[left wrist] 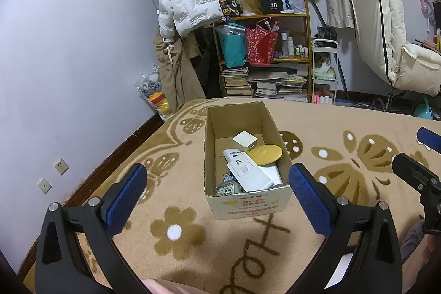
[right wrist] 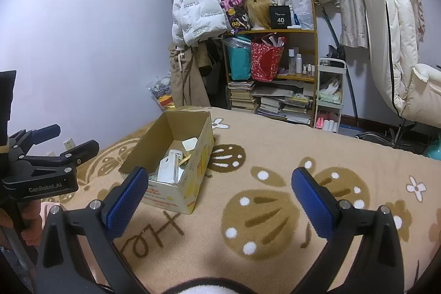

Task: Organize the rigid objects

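An open cardboard box [left wrist: 284, 199] stands on the tan blanket [left wrist: 344, 164]. Inside lie a white square case [left wrist: 244, 141], a round gold lid [left wrist: 265, 154], a white flat pack [left wrist: 249, 175] and a small cartoon tin [left wrist: 227, 188]. My left gripper [left wrist: 217, 181] is open, its blue pads on either side of the box's near end and slightly in front of it, with nothing held. In the right wrist view the box [right wrist: 193, 170] sits ahead to the left. My right gripper [right wrist: 219, 182] is open over bare blanket, empty. The left gripper [right wrist: 63, 139] shows at the left edge there.
The blanket [right wrist: 275, 211] with brown flower and butterfly patterns covers the bed. Beyond its far edge stand a wooden shelf [left wrist: 307, 46] with bags and books, a hanging white jacket [left wrist: 182, 4], and a cream padded chair [left wrist: 391, 40]. A lilac wall [left wrist: 69, 59] runs along the left.
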### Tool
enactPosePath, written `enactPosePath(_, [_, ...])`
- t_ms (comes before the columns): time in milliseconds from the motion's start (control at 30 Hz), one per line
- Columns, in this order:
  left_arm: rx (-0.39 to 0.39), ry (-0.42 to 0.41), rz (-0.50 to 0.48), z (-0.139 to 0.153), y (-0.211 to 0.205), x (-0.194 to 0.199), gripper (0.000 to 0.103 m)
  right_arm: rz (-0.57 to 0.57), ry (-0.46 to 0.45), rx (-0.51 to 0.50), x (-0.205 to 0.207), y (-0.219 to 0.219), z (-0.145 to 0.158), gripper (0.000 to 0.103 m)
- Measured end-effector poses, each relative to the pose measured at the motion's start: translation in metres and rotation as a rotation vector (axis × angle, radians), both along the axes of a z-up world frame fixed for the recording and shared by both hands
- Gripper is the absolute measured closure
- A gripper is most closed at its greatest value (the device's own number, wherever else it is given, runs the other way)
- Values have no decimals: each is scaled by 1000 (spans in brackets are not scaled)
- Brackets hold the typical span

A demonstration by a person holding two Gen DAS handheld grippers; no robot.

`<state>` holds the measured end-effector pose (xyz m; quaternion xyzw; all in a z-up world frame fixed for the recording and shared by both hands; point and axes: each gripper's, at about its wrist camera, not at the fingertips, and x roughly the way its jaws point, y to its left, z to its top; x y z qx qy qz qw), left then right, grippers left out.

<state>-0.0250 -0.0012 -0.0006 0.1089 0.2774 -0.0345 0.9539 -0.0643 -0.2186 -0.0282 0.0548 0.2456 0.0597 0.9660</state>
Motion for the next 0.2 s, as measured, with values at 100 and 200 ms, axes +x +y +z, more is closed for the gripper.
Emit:
enactPosePath(100, [-1,1,5,1,1,-1,1,-2,0,2,-1,-1,-2,0])
enactPosePath(200, [-4,0,9,2,3,-1,1,-3,1,1,-1,-1,-2,0])
